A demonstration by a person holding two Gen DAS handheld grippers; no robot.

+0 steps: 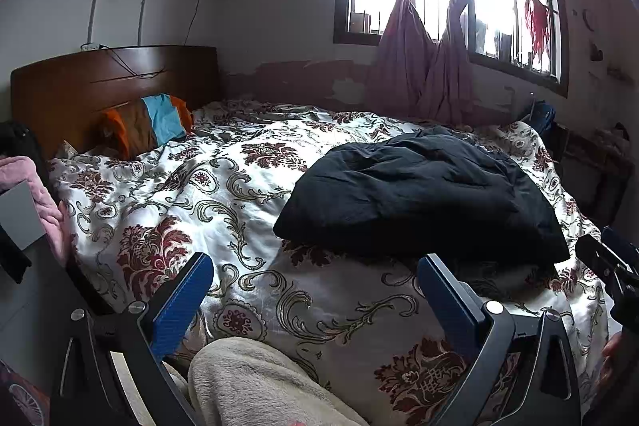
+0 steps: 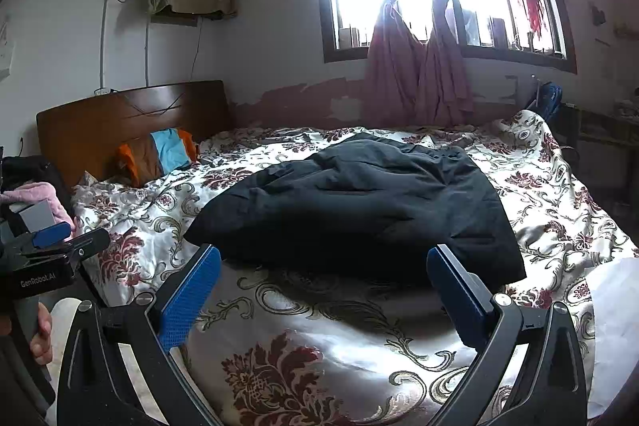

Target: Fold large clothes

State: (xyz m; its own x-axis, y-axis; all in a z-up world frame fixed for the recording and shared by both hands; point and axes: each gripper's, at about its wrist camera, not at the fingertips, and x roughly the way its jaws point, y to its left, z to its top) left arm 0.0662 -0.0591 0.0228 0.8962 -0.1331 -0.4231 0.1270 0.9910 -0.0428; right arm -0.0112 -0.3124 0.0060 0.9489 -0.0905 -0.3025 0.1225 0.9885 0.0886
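- The wide bed under a glossy cream satin quilt with dark red flowers and grey scrolls [image 2: 339, 358] is the working surface. Its cover looks slick and lies in soft ridges, so a garment dragged over it may slide or pull the quilt along instead of flattening.
- The large dark navy padded garment [image 2: 359, 210] lies bunched in a puffy heap on the middle of the bed, toward the window side. No sleeve, collar or hem can be told apart in the mound, so a pinch may gather several layers at once and a fold would come out crooked. Its bulk is also likely to spring back open after a fold.
- A beige fleecy cloth [image 1: 255, 382] sits at the near edge, just under the left gripper [image 1: 315, 300]; a low reach may snag it by mistake.
- The left gripper hovers over the near quilt, short of the garment's left corner, jaws spread wide and holding nothing.
- The right gripper [image 2: 324, 292] hangs just before the garment's near edge, jaws likewise spread and empty. The edge there lies in deep shadow, so the lower jaw may catch the quilt together with the garment.
- The two tools are close side by side; I judge that reaching together risks a knock.
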